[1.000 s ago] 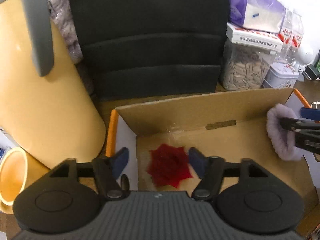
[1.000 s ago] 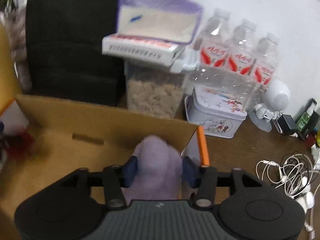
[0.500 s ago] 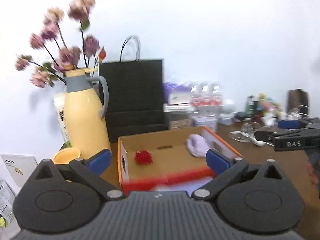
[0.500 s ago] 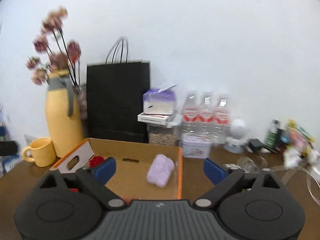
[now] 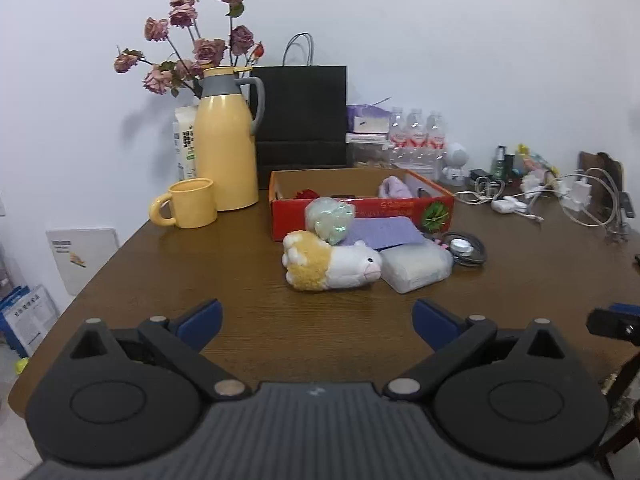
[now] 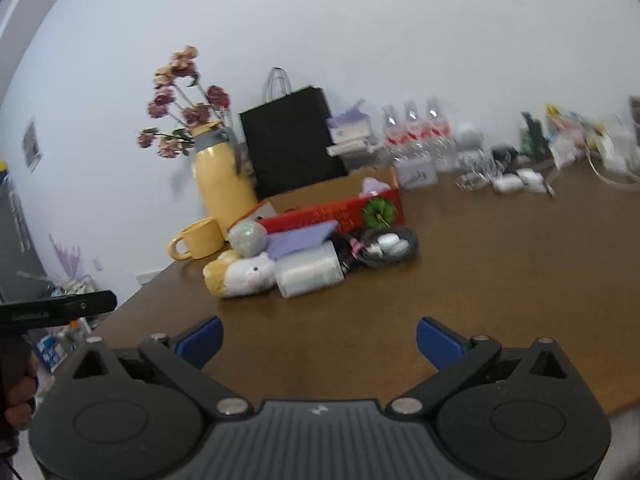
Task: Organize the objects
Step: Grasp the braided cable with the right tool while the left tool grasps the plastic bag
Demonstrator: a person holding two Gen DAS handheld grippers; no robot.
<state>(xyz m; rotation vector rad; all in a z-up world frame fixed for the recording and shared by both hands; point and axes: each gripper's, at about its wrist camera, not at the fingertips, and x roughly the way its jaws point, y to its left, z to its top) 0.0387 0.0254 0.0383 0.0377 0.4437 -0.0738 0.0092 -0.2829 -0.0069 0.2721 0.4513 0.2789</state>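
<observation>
L gripper (image 5: 316, 318): we keep it wide, empty.
R gripper (image 6: 318, 338): jaws opening, empty.
Box (image 5: 360, 210): on table (image 5: 240, 280), plush (image 5: 330, 266) just in front.

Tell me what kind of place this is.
Probably a home or small office room: a wooden table against a plain wall, with a yellow jug, a mug, water bottles and tangled charger cables.

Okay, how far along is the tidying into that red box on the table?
Done: a red flower and a purple fluffy item lie in the red box. In hand: nothing; the left gripper is open and empty, the right gripper empty, its jaws opening. Left: plush sheep, green ball, purple sheet, white pack in front of the box.
</observation>
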